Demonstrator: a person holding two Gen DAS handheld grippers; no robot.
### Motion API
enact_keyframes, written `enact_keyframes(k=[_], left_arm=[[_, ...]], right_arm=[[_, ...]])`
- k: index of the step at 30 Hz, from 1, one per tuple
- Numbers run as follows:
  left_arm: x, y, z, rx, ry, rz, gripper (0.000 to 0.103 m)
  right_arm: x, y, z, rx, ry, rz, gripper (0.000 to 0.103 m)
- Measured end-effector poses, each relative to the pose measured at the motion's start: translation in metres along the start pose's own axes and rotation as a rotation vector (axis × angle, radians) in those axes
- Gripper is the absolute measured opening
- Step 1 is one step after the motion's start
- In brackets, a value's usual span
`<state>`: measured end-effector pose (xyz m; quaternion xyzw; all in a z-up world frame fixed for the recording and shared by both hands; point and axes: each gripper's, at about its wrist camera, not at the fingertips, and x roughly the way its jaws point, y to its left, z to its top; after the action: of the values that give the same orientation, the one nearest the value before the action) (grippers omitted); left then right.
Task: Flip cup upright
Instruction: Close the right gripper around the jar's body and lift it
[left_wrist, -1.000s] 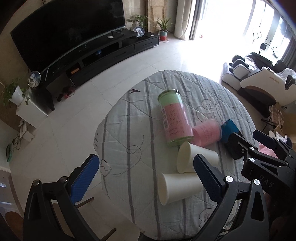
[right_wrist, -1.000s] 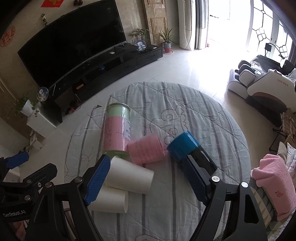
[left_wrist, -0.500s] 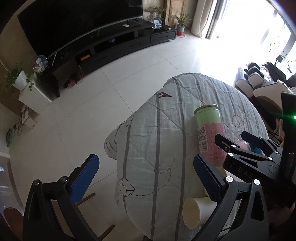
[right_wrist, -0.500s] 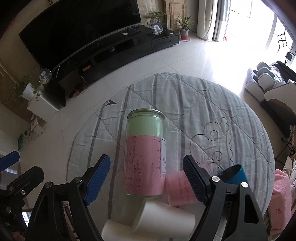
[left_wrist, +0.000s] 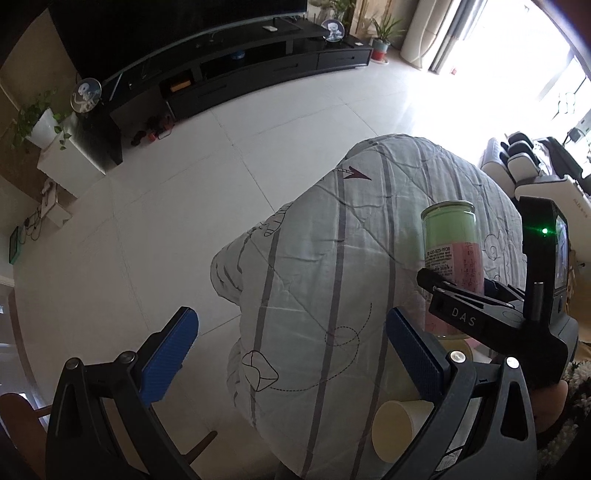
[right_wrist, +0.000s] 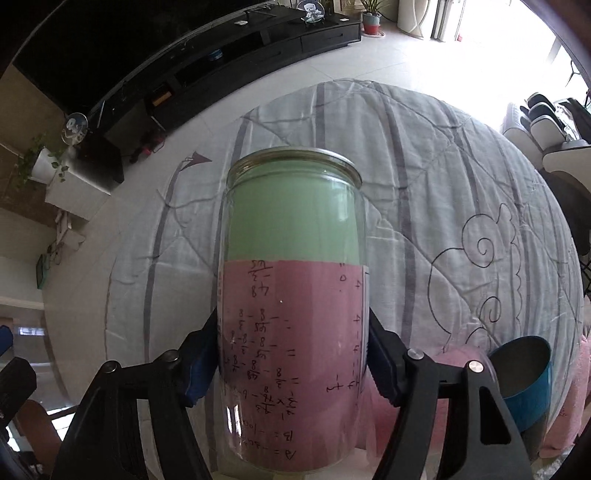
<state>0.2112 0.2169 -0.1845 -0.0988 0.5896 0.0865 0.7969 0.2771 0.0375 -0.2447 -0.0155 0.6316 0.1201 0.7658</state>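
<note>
The clear cup is clamped at mid-body by the right tool, so it can be turned onto its base over the counter. The left tool is held released and empty, kept aside.

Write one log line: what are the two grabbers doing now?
right gripper: shut on glass jar | left gripper: open, empty | paper cup: on its side

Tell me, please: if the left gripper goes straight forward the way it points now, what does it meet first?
Probably nothing soon. The left gripper is open, and between its fingers lies only the edge of the quilt-covered table and the floor beyond. The white paper cup lies off to its right side.
</note>
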Motion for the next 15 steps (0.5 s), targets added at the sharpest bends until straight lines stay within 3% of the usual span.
enact_keyframes(k=[15], left_arm=[[-0.054, -0.035, -0.015, 0.057, -0.092, -0.052, 0.103]], right_arm=[[-0.092, -0.015, -0.024, 0.001, -0.13, 0.028, 0.07]])
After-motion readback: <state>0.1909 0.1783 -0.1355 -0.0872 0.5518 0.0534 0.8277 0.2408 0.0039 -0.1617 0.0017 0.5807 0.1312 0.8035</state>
